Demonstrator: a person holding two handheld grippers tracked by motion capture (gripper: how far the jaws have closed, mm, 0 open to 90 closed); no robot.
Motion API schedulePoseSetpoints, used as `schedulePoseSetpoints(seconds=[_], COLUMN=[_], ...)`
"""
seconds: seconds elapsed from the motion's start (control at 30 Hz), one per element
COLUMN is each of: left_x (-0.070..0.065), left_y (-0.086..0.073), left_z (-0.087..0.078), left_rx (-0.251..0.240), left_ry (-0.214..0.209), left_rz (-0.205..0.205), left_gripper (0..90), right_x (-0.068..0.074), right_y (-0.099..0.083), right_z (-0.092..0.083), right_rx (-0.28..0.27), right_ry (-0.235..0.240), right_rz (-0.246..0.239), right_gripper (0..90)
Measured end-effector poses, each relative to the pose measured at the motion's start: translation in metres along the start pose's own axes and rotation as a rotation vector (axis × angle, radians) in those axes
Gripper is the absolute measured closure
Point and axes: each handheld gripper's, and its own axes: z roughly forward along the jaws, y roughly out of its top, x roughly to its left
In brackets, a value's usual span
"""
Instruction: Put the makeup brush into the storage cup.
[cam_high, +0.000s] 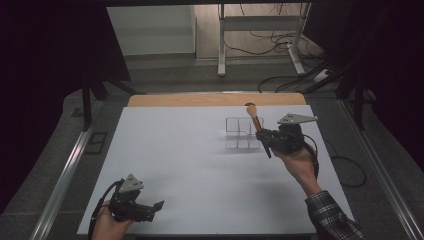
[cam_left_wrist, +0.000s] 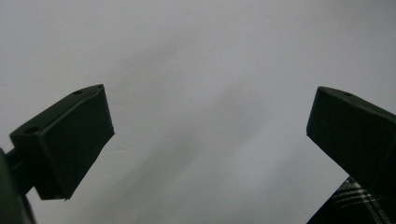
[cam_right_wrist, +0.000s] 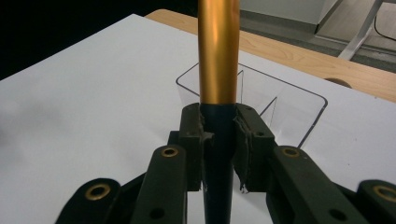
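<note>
On my screen from above I see a white board (cam_high: 200, 165) lying on the table, and a wooden edge (cam_high: 215, 99) shows behind it. My right gripper (cam_high: 264, 136) is closed on a brush (cam_high: 257, 127), which is tilted, with the bristle head up and away from me and the dark handle end down. The brush is just in front of a clear organizer (cam_high: 243, 133) with small compartments. My left gripper (cam_high: 159, 205) rests low at the near left corner of the board, well apart from them. Its jaws stand apart with nothing between.
</note>
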Motion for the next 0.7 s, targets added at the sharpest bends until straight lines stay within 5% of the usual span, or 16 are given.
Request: schedulePoseSetpoints(seconds=[0.7], left_x=[-0.0005], left_y=[0.0003], left_z=[0.0011], left_rx=[0.006], left_ry=[0.000], left_rz=[0.008], left_gripper=[0.9], right_x=[-0.0099], right_y=[0.0091], right_z=[0.0067], right_rx=[-0.025], right_ry=[-0.019], right_rz=[0.008], right_gripper=[74.1])
